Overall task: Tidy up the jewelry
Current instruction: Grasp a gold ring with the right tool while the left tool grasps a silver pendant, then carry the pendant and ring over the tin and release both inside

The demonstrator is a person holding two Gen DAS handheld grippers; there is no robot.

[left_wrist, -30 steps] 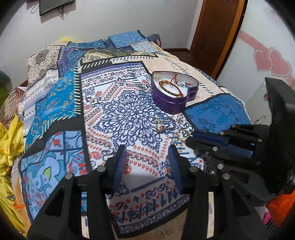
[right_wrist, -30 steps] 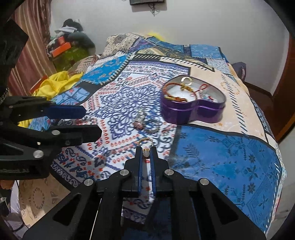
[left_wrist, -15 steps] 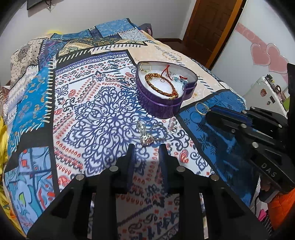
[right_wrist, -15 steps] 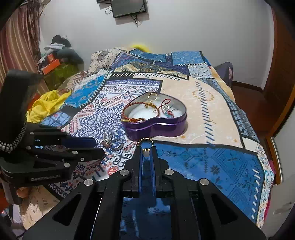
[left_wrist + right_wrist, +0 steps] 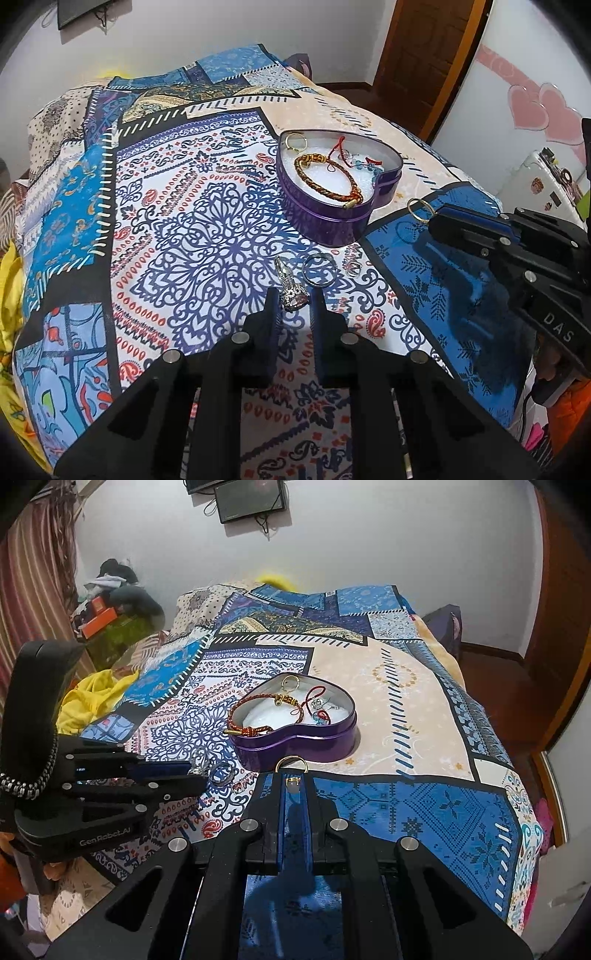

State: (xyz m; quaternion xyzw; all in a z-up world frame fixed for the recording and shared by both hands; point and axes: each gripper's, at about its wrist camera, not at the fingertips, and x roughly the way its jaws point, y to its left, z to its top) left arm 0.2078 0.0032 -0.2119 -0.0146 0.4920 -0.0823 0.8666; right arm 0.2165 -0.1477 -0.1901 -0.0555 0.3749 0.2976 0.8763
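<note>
Patchwork bedding (image 5: 207,229) carried the purple heart tin (image 5: 295,738). Clenched on a gold ring (image 5: 291,762), the right gripper (image 5: 293,781) hovered beside the tin, likely to drop it in. Parted, the left gripper (image 5: 293,295) straddled a silver jewelled ring (image 5: 291,291) for pickup.

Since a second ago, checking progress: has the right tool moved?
Yes. The right tool, shut on the gold ring, has moved toward the purple heart tin; the ring now overlaps its near wall.

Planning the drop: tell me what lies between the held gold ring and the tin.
Nothing: only bare bedspread separates gold ring from heart tin, in the left wrist view.
</note>
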